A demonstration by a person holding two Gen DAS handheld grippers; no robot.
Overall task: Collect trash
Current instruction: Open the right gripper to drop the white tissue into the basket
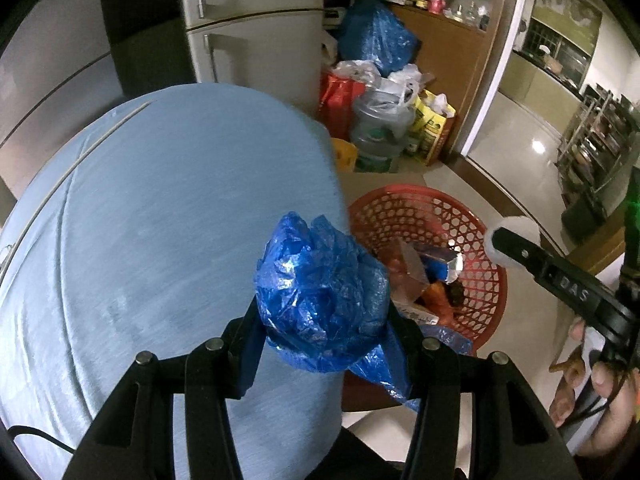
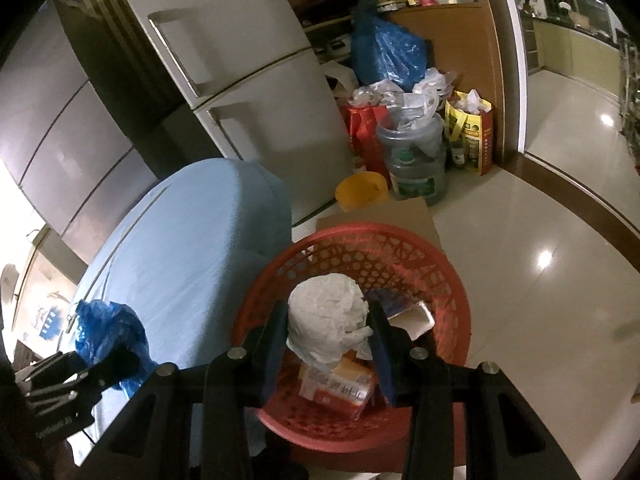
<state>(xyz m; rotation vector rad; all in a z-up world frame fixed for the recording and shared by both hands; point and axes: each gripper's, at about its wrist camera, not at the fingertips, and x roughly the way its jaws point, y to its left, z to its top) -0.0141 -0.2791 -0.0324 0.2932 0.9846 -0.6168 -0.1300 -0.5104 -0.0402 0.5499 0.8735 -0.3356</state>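
We hold a crumpled blue bag in the left hand-held gripper, over the blue worktop edge just beside the red basket. The right hand-held gripper pinches a white paper wad above the basket. We should carry each fully inside the basket rim before letting go, so neither light piece drifts onto the floor.

Glossy pale tiled floor carries red plastic basket, set on flat cardboard sheet just beside bench. Bench draped in light blue cloth, surface bare. Near fridge: yellow tub, clear water jug, red bag, yellow bag, blue plastic sack piled on floor.
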